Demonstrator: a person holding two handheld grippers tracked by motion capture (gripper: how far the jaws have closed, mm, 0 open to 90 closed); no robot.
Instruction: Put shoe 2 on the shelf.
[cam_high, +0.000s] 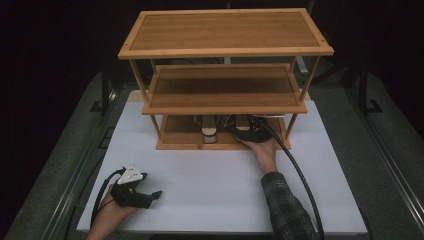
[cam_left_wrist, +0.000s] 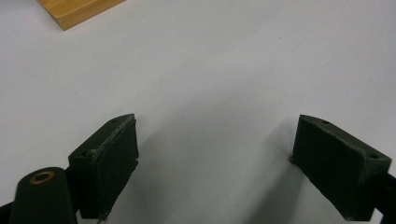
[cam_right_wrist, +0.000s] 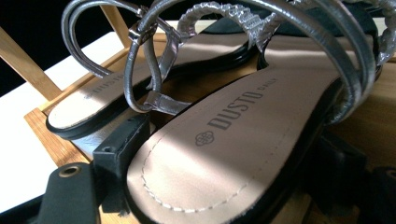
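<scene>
Two sandals side by side on the bottom tier of a three-tier bamboo rack (cam_high: 225, 50) at the far middle of the white table (cam_high: 200, 180). Nearer sandal (cam_right_wrist: 224, 140) with beige insole and silver straps, heel end between the black jaws of the right gripper (cam_high: 248, 134), jaws apart at either side of the sole; contact of the pads not clear. Second sandal (cam_right_wrist: 107, 100) just left of it, straps overlapping. Middle shelf (cam_high: 225, 90) low overhead and the rack's thin uprights on both sides, crowding the reach. Right hand (cam_high: 264, 152) at the rack's near edge, cable trailing back. Left gripper (cam_high: 134, 192) resting near left on bare table, jaws wide apart, empty, well clear of the rack.
</scene>
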